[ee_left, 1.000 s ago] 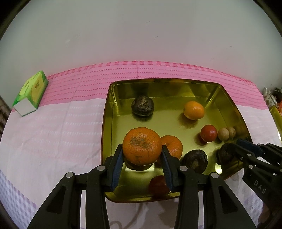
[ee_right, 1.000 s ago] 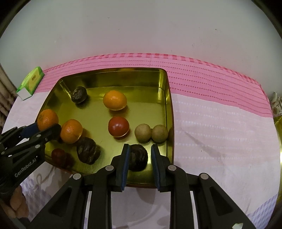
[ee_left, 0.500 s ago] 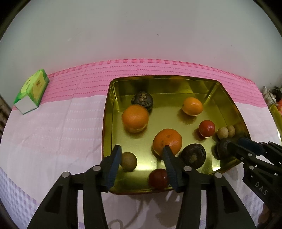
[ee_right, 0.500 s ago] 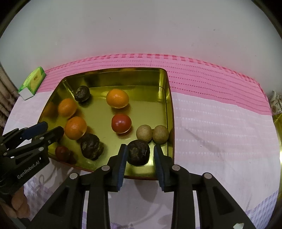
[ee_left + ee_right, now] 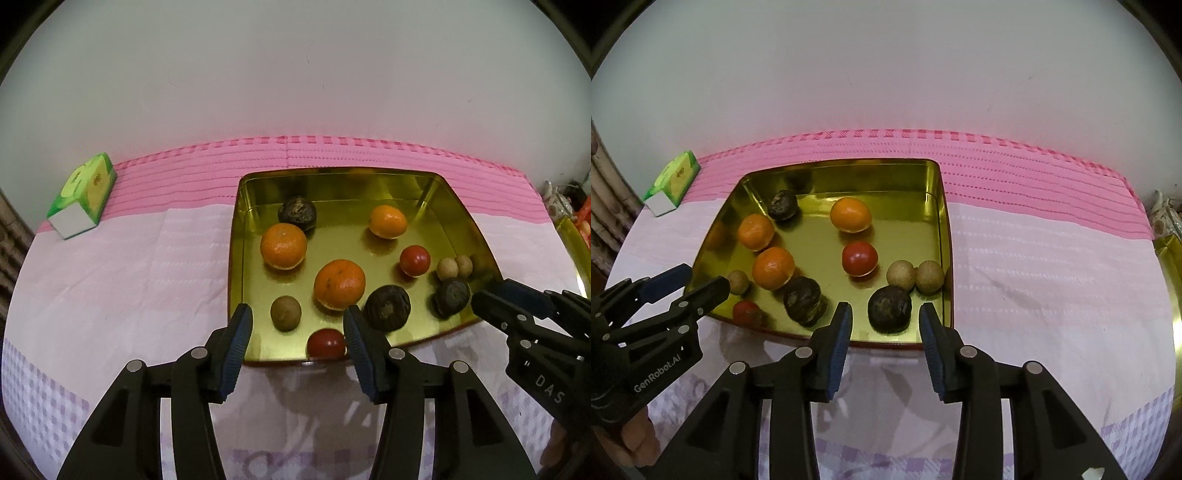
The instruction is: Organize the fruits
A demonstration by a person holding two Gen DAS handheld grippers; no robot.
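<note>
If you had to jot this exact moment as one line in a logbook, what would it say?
left gripper: open, empty | right gripper: jaws just opening, dark fruit released | gold tray: fruits inside

Gold tray, pink striped cloth, orange mandarins.

Left gripper body, right wrist view: "GenRobot.AI". Right gripper body, left wrist view: "DAS", rest cut off. Green box print: illegible.

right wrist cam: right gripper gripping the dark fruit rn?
No: the right gripper stands open, its pads clear of the dark fruit, which rests on the gold tray floor.
</note>
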